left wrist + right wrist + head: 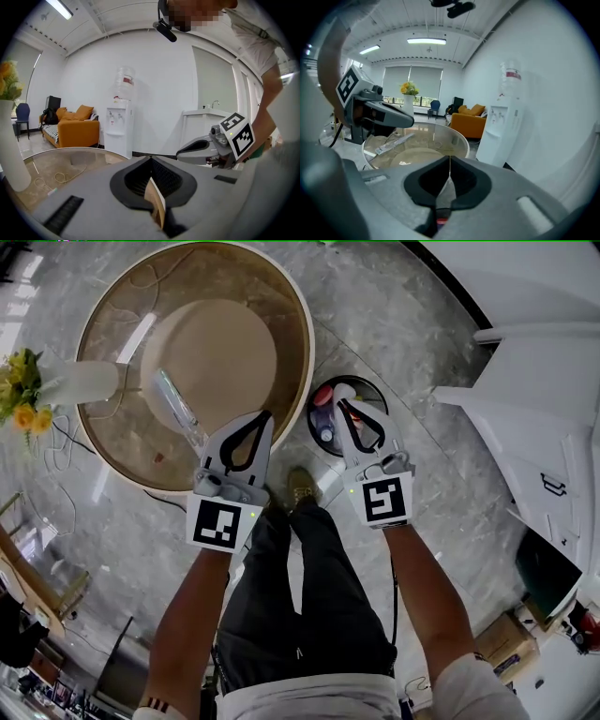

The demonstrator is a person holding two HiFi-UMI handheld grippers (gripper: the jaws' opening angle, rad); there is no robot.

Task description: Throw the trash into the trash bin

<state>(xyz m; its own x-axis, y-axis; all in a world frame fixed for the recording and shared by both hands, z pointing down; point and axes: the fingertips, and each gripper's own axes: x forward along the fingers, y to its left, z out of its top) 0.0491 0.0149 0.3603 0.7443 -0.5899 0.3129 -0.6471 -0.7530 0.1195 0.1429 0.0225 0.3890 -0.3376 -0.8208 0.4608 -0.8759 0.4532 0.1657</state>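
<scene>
Head view. Round glass table. A white vase of yellow flowers stands at its left edge, and a clear wrapper lies on the glass. A dark trash bin sits on the floor just beside the table's right rim, with rubbish inside. Left gripper is over the table's near rim with the wrapper just beside it, tips together. Right gripper is off the table, above the bin.

Left gripper view. Orange sofa and water dispenser stand beyond the table. The jaw tips meet. A tan sliver shows in the gap behind them; can't tell what it is.

Right gripper view. The wrapper lies flat on the table, below the left gripper. Right jaws are closed tip to tip, with nothing pinched there.
</scene>
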